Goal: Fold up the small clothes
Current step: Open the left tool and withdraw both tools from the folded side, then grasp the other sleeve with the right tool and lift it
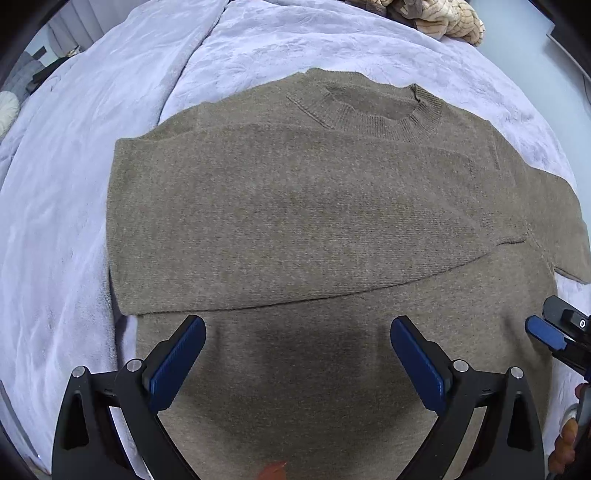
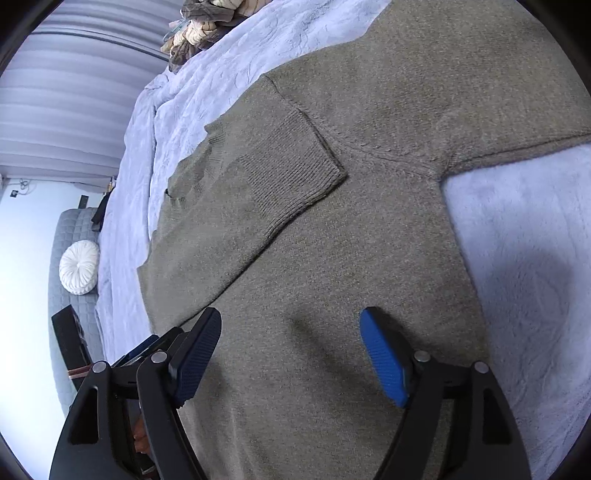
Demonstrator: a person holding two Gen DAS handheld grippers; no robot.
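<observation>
A brown knit sweater (image 1: pixel 295 206) lies flat on a lilac blanket (image 1: pixel 74 221), collar (image 1: pixel 373 110) at the far side. One sleeve is folded across the chest, its ribbed cuff (image 2: pixel 291 166) lying on the body in the right wrist view, where the sweater (image 2: pixel 332 277) fills the middle. My left gripper (image 1: pixel 297 354) is open and empty just above the sweater's lower body. My right gripper (image 2: pixel 291 350) is open and empty over the sweater near its right side; its blue pad shows at the right edge of the left wrist view (image 1: pixel 546 334).
The lilac blanket (image 2: pixel 517 258) covers the bed around the sweater. A heap of beige and brown clothes (image 1: pixel 439 18) lies at the far edge. A grey quilted seat with a white round cushion (image 2: pixel 79 267) stands beyond the bed.
</observation>
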